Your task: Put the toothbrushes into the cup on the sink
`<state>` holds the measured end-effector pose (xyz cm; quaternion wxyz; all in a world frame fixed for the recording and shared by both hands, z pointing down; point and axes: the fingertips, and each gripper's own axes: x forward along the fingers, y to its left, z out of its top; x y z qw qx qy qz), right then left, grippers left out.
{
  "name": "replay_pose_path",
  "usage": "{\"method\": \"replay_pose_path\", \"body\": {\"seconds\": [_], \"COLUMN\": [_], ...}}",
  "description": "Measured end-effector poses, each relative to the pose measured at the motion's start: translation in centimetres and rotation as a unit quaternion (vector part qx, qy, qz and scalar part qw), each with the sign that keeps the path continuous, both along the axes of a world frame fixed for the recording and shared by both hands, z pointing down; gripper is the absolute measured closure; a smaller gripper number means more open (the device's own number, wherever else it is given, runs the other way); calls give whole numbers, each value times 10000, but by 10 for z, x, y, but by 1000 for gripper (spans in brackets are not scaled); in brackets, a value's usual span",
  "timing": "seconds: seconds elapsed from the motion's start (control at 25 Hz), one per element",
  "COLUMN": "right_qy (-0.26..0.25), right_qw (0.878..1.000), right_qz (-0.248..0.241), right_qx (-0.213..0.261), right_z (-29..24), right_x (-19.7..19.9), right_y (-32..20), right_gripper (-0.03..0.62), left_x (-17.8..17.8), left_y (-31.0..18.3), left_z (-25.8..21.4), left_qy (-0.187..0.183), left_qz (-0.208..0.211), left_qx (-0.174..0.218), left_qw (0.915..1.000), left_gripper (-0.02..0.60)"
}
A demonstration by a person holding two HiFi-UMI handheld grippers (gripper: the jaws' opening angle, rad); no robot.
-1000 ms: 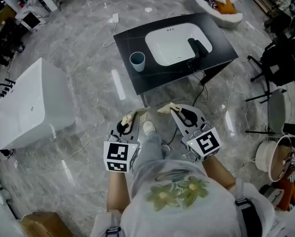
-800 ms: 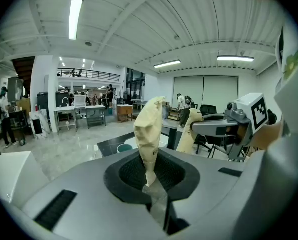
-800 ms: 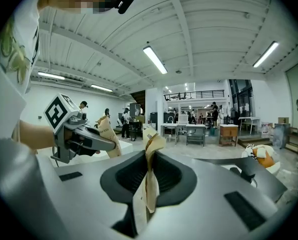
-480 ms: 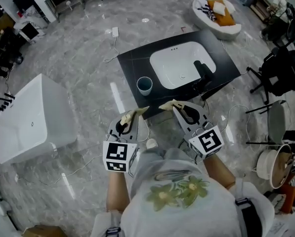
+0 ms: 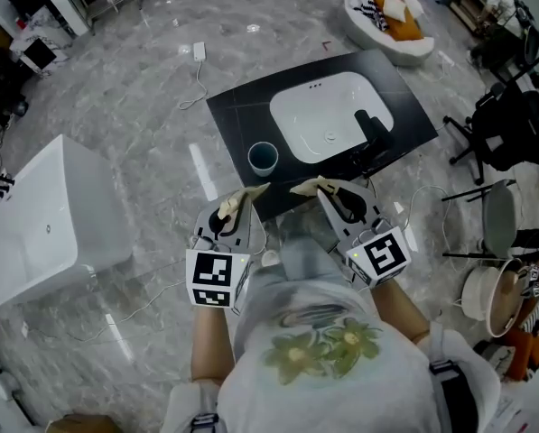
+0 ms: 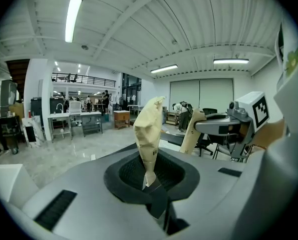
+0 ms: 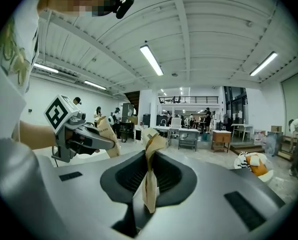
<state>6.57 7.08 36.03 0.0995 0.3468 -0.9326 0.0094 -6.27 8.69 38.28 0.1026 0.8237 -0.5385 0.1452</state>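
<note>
**Honestly, the drop-in looks like the tricky part**

Biggest worry for me: the cup (image 5: 263, 157) sits just ahead of the left tongs (image 5: 240, 207), close to the near edge of the black surface (image 5: 237, 120) and off to the left of the sink (image 5: 310, 106). It has a small mouth and looks light. A long brush coming in at a slant could clip the rim and tip it, maybe right off that edge.

Second worry: the two brush tips sit close together out in front of the tongs. If both go for the cup at once they'd probably bump, so one at a time seems safer.

Third: each brush is pinched low down with most of its length poking past the jaws. The paper sleeve looks slippery, so a brush could swivel or slide in the grip.

As for the grip, the left tongs are squeezed down narrow on the left toothbrush (image 6: 149, 134), with its tan sleeve standing up from between the jaws. The right tongs (image 5: 325, 192) are the same deal, closed tight on the right toothbrush (image 7: 149, 174). Far as I can tell, both brushes hang in the air short of the cup, and the right tongs are a bit further from it.
</note>
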Motion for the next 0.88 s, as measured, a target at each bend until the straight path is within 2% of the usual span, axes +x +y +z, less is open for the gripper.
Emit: {"method": "replay_pose_path", "body": {"seconds": [0.48,0.88], "right_qy": [-64,-156], "right_qw": [9997,9992], "right_qz": [-158,-350], "right_qx": [177,124], "right_z": [-10,-11], "right_x": [-33,-54], "right_y": [-60,-105], "right_gripper": [531,531], "left_x": [-23,-39], "left_y": [-54,-92], "left_z": [-11,-3], "left_qy": [-55,-30], "left_qz": [6,-91], "left_qx": [175,-9], "left_qw": [9998,10000], "left_gripper": [537,537]}}
